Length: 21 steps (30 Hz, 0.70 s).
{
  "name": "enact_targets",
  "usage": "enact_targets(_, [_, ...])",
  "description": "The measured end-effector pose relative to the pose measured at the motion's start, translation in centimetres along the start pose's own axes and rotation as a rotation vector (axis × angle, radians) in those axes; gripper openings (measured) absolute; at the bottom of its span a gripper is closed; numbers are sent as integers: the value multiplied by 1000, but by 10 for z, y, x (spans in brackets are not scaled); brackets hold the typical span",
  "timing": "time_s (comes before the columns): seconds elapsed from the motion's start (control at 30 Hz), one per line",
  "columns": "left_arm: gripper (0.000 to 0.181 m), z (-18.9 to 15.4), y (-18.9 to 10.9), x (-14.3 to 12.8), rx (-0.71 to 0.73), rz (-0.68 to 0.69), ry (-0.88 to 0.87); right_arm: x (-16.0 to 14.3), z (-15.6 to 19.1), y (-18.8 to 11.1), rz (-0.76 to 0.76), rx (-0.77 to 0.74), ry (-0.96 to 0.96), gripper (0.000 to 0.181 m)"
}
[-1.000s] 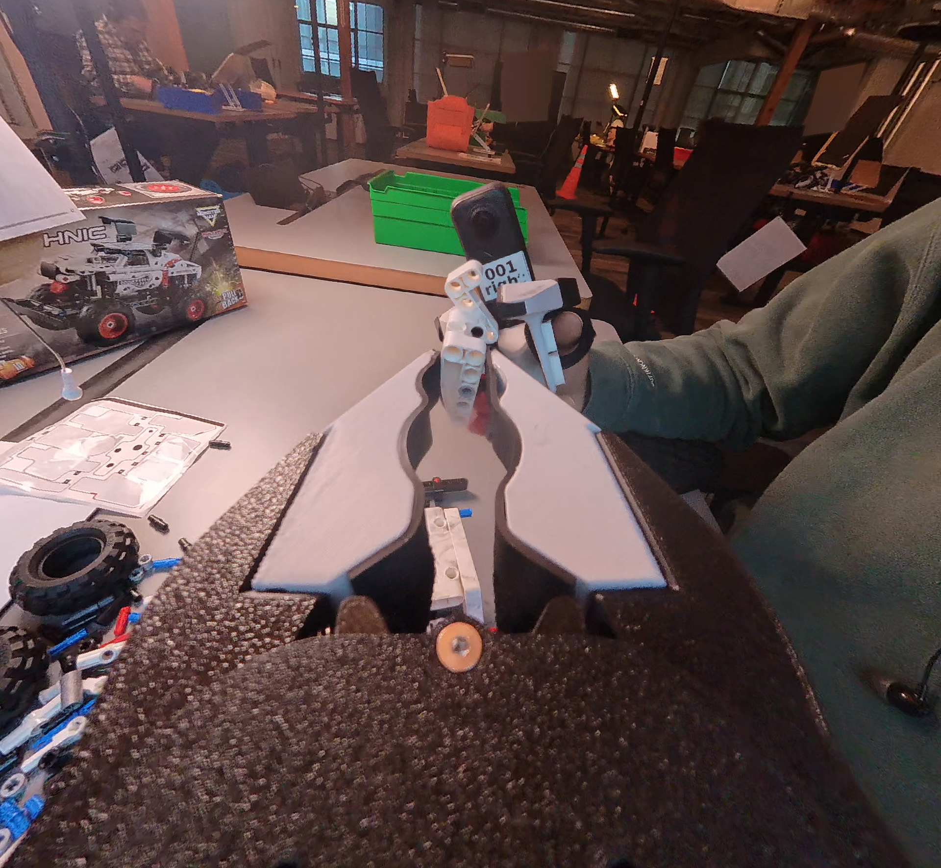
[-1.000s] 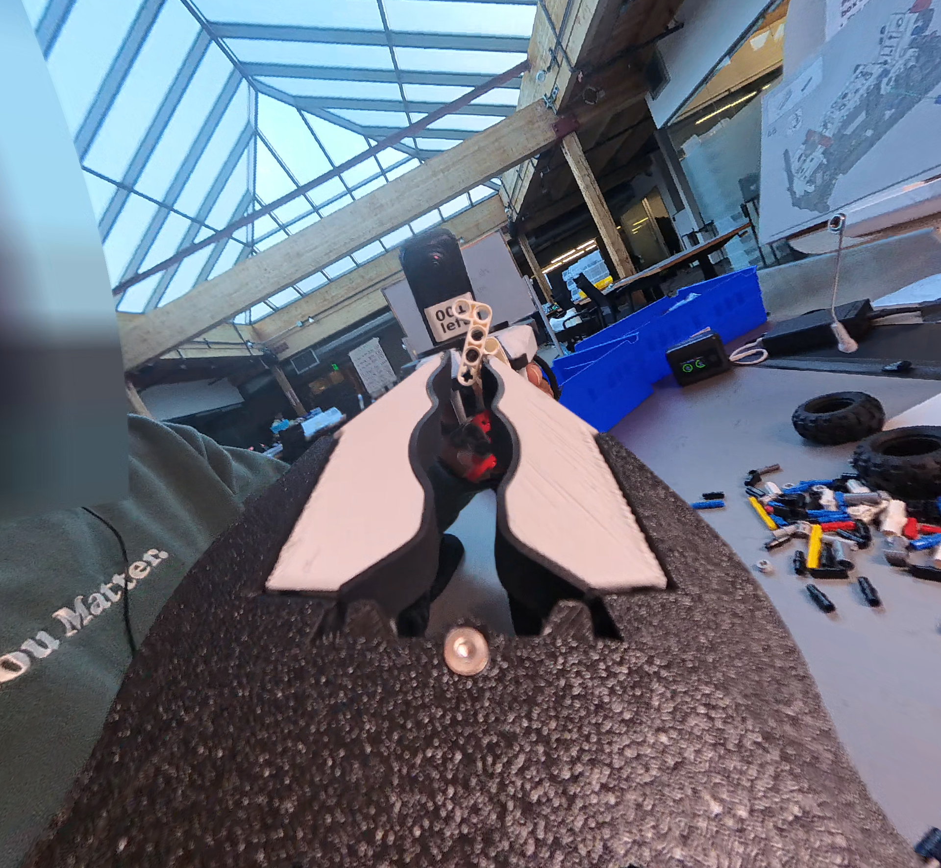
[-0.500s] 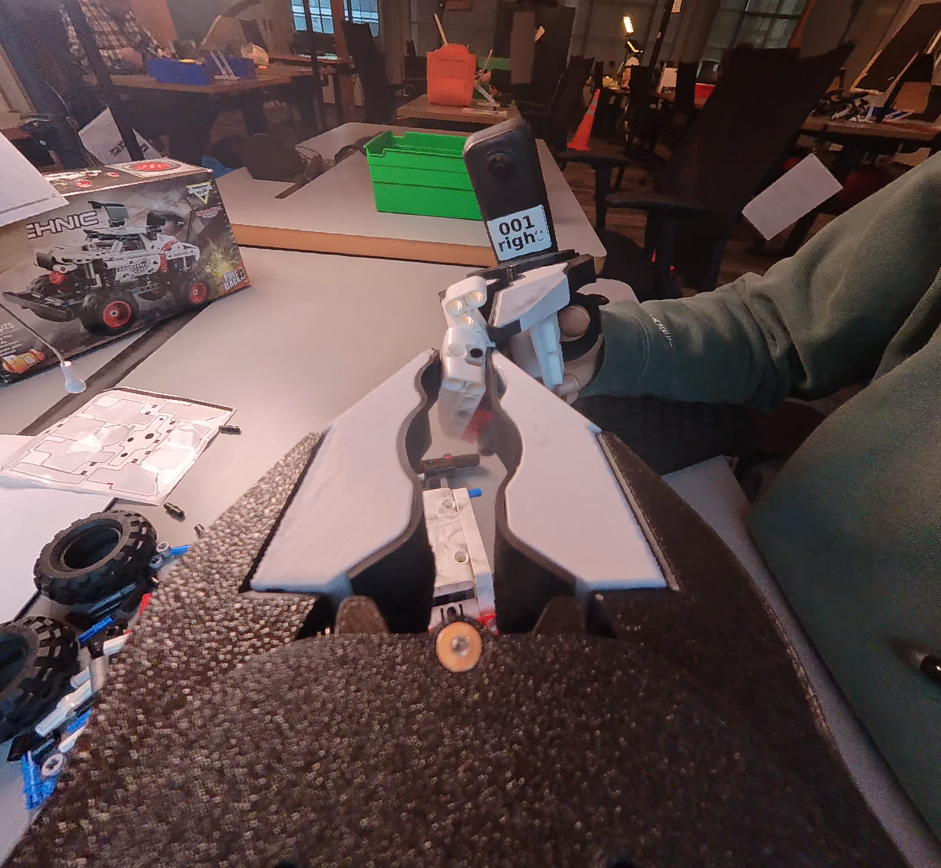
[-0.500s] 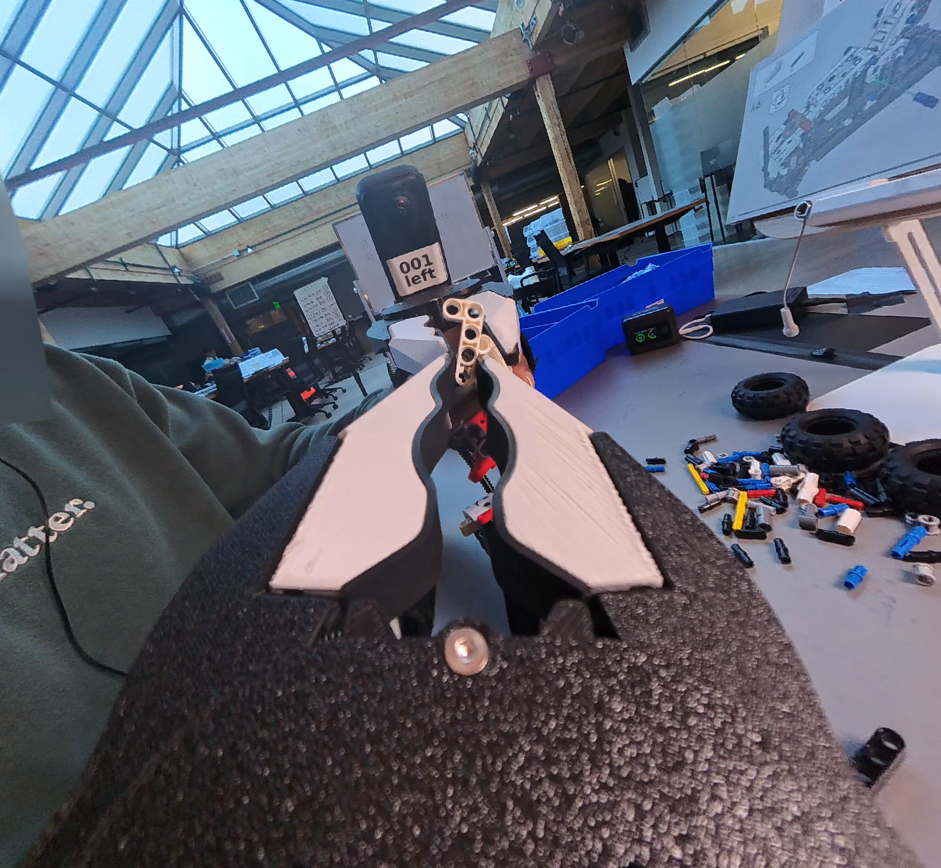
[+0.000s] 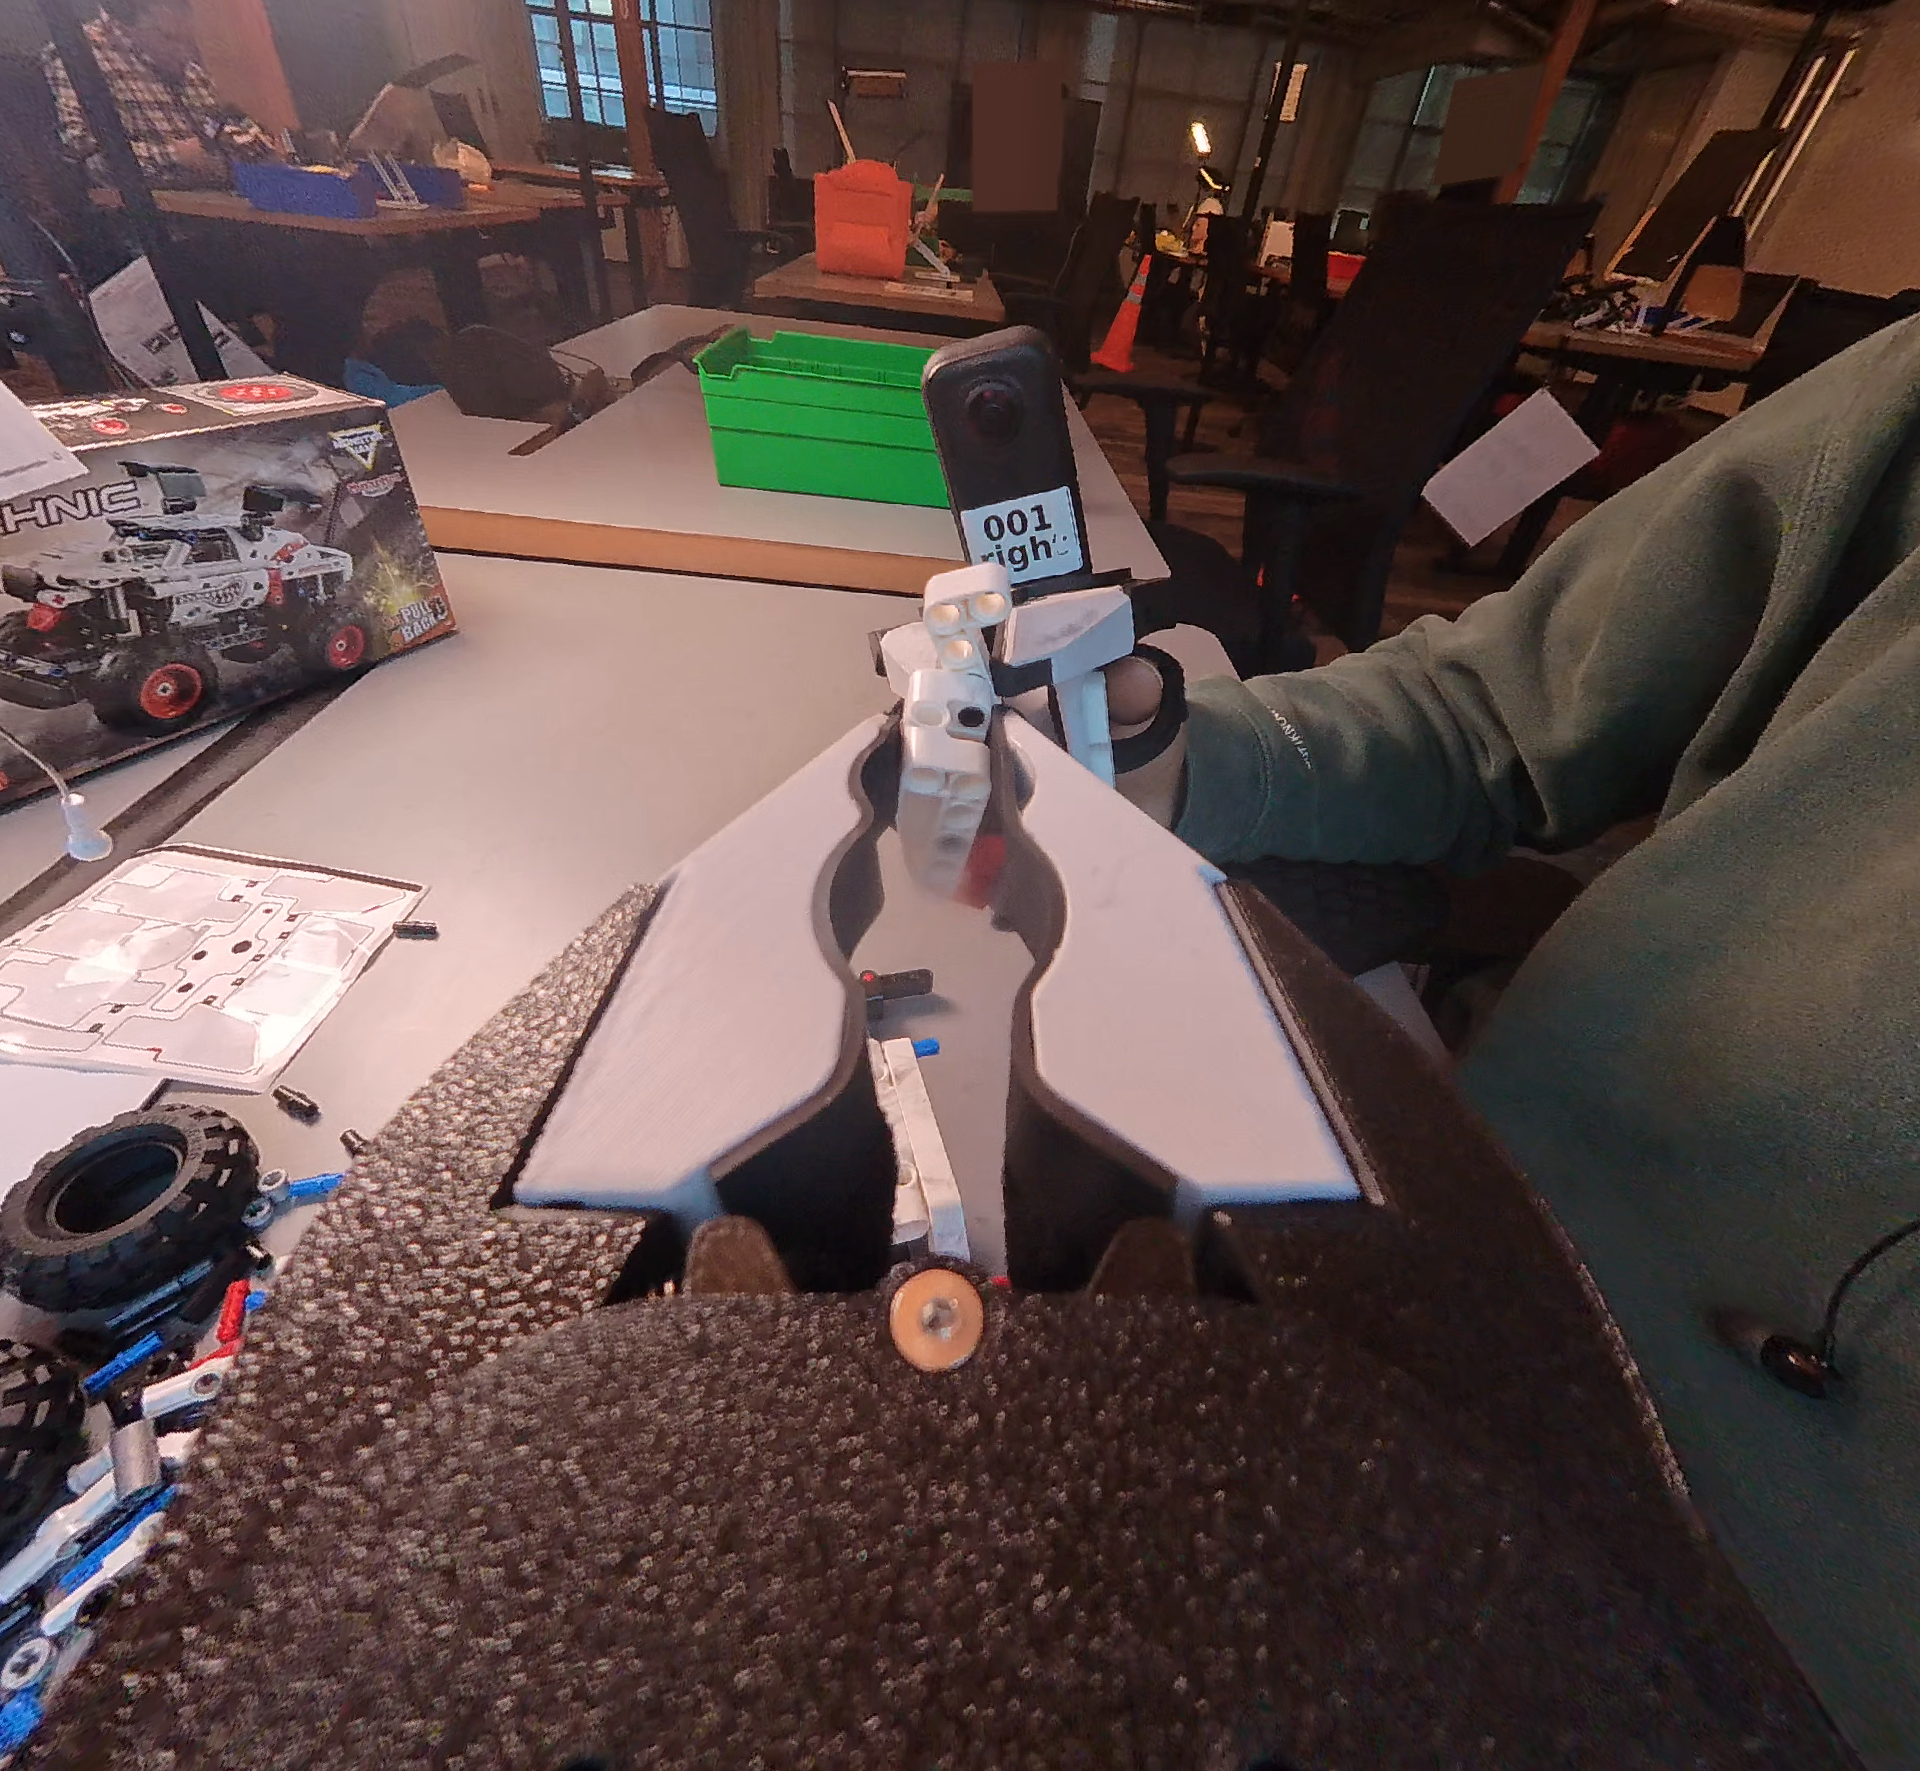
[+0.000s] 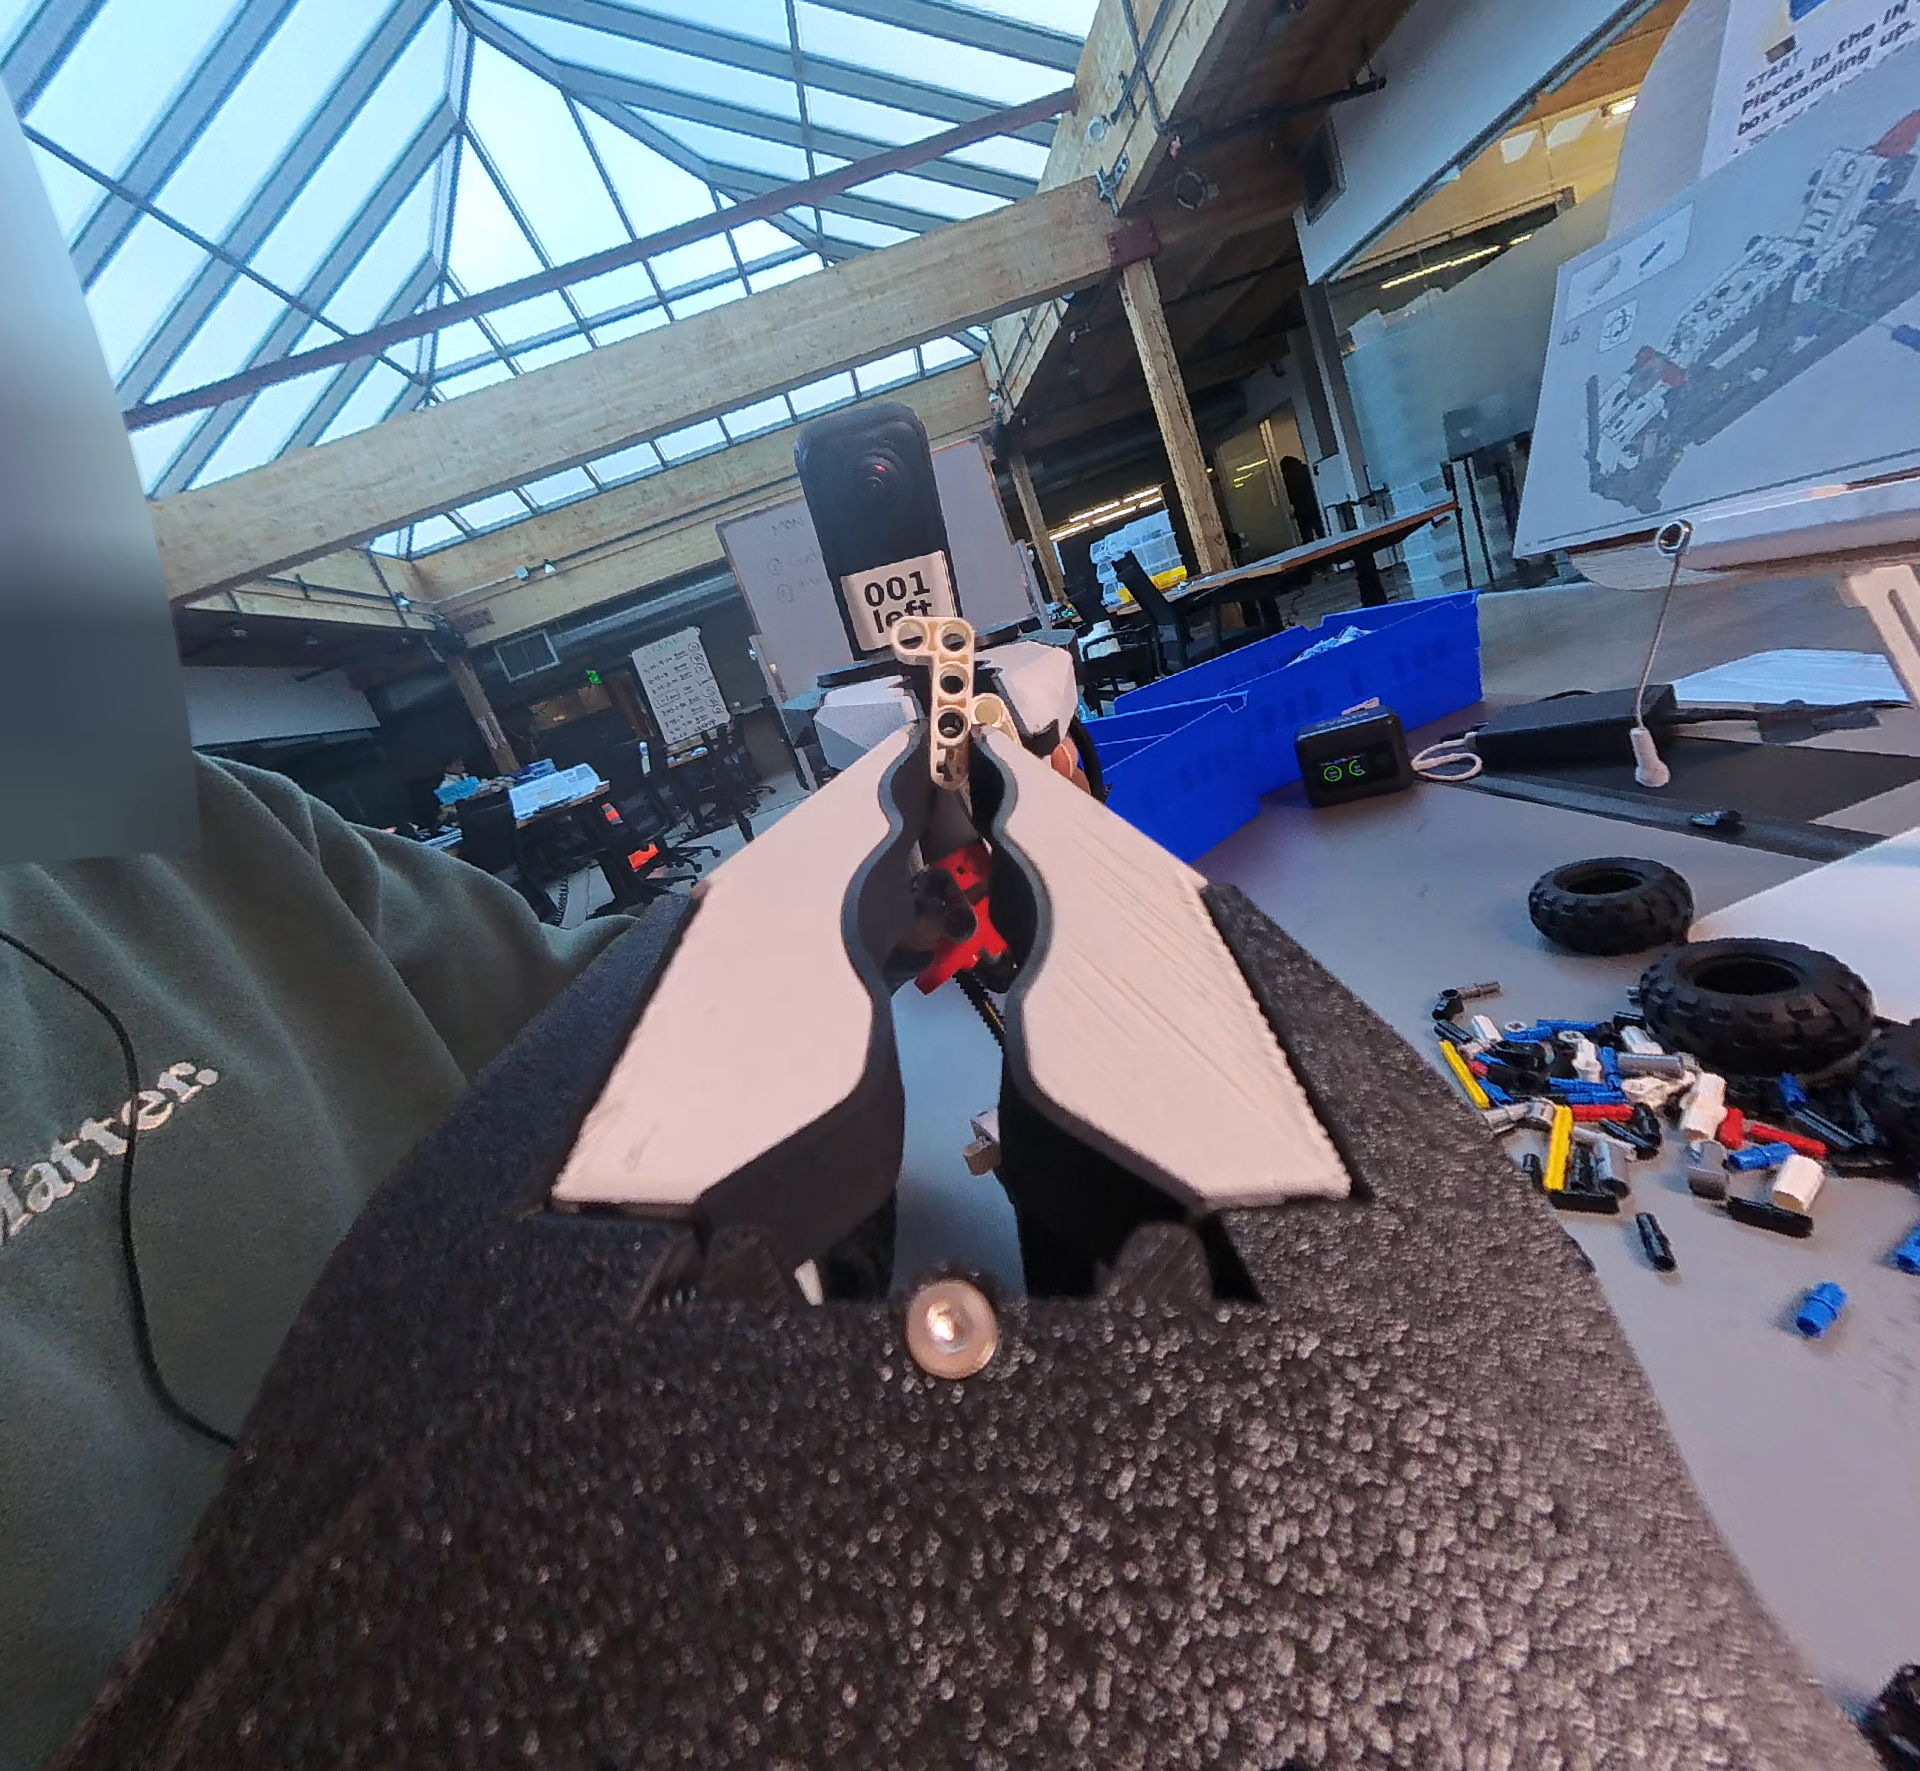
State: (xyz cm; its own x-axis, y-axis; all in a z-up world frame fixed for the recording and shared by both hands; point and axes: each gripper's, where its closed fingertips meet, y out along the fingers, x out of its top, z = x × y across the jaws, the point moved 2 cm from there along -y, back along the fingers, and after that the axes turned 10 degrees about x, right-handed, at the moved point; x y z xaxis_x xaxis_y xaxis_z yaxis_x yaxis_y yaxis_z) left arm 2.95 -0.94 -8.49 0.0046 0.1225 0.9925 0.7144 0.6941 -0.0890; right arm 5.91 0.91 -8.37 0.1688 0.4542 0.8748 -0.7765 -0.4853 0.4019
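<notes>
A small white brick assembly (image 5: 943,786) with a red part and a T-shaped holed beam on top is held in the air between both grippers, which face each other. My left gripper (image 5: 943,734) is shut on its white lower block. My right gripper (image 6: 948,745) is shut on the same assembly (image 6: 948,682), with the red part (image 6: 961,911) showing between its fingers. The right gripper's body (image 5: 1039,620), held in a hand, shows just behind the assembly in the left wrist view. The left gripper's body (image 6: 883,516) shows behind it in the right wrist view.
On the grey table: a toy truck box (image 5: 187,578), a sticker sheet (image 5: 187,963), black tyres (image 5: 125,1202), a white beam (image 5: 920,1150) under my left gripper, a pile of small parts (image 6: 1621,1098), blue bins (image 6: 1299,693), an instruction booklet on a stand (image 6: 1745,371). A green bin (image 5: 821,422) stands farther off. Less than 4 cm separates the two grippers' tips.
Both grippers stay shut on the assembly. The pair dipped toward the table half a second ago and has tilted back up; the right wrist view shows more ceiling again.
</notes>
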Motion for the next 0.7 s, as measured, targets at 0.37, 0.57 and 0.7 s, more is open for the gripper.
enact_targets(0.37, [16, 20, -41, 28, 63, -94, 24, 45, 1, -29, -121, -84, -126, 5])
enact_targets(0.57, [16, 24, -44, 29, 62, -103, 8, 23, -18, -20, 77, -176, -175, 6])
enact_targets(0.7, [16, 32, -50, 29, 97, -103, 14, -19, -62, -79, 732, -532, -420, 6])
